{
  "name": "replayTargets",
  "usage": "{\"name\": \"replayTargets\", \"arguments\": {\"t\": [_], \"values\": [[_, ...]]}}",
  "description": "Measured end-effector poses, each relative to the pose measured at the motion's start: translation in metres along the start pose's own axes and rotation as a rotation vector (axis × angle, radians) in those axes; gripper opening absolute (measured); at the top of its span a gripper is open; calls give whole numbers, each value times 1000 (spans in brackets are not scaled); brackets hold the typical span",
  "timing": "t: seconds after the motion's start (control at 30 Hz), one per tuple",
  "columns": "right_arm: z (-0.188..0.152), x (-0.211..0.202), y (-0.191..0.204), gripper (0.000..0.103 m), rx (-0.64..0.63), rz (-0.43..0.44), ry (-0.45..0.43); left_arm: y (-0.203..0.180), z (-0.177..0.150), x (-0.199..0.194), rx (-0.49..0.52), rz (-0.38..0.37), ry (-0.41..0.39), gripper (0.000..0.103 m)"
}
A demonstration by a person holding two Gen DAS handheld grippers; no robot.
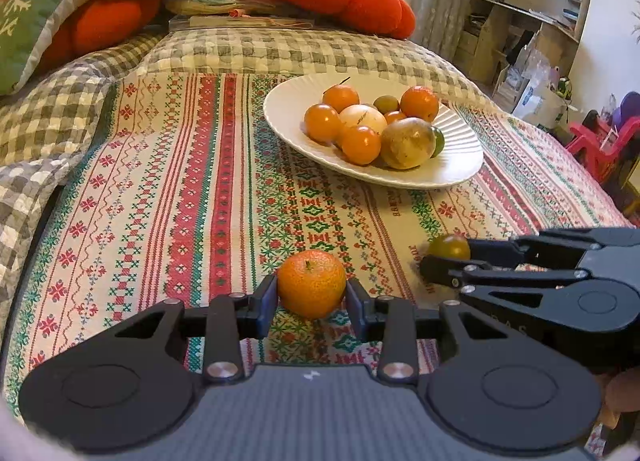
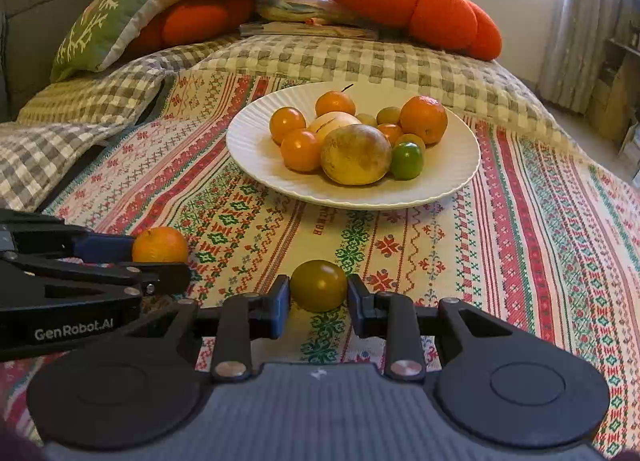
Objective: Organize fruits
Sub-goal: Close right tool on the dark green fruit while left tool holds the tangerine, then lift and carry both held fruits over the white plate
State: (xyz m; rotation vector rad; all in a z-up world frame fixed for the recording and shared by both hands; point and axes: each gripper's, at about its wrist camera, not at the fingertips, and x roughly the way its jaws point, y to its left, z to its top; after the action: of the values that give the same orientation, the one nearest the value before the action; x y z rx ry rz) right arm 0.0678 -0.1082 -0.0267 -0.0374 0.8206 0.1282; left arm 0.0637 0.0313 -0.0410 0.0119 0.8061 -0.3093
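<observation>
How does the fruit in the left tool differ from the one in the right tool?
The left tool grips a bright orange tangerine with dimpled peel and a stem nub; the right tool grips a dull olive-green fruit with smooth, glossy skin. The tangerine looks slightly larger than the olive-green fruit. Both are round, sit on the patterned cloth in front of the white plate, and are pinched between blue pads.
</observation>
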Motion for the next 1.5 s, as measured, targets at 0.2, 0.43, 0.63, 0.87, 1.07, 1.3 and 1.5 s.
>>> {"name": "replayTargets", "arguments": {"t": [0.2,0.43,0.63,0.87,1.07,1.3,1.5], "values": [[-3,-6,-3,28,6,0,12,-4,2,-7,-21,-8,-9,29],[-4,-25,-7,28,26,6,5,-12,7,-16,-21,-19,-32,29],[4,-35,-19,28,83,23,-16,-11,19,-16,-74,-41,-50,29],[26,-41,-38,28,88,1,-59,-15,36,-12,-91,-53,-72,29],[49,-37,-60,28,97,-45,-86,-26,54,-2,-65,-59,-97,29],[68,-23,-73,28,113,-44,-104,-25,72,18,3,12,-99,29],[74,-2,-79,28,133,-59,-94,-18,76,35,12,23,-88,29]]}}
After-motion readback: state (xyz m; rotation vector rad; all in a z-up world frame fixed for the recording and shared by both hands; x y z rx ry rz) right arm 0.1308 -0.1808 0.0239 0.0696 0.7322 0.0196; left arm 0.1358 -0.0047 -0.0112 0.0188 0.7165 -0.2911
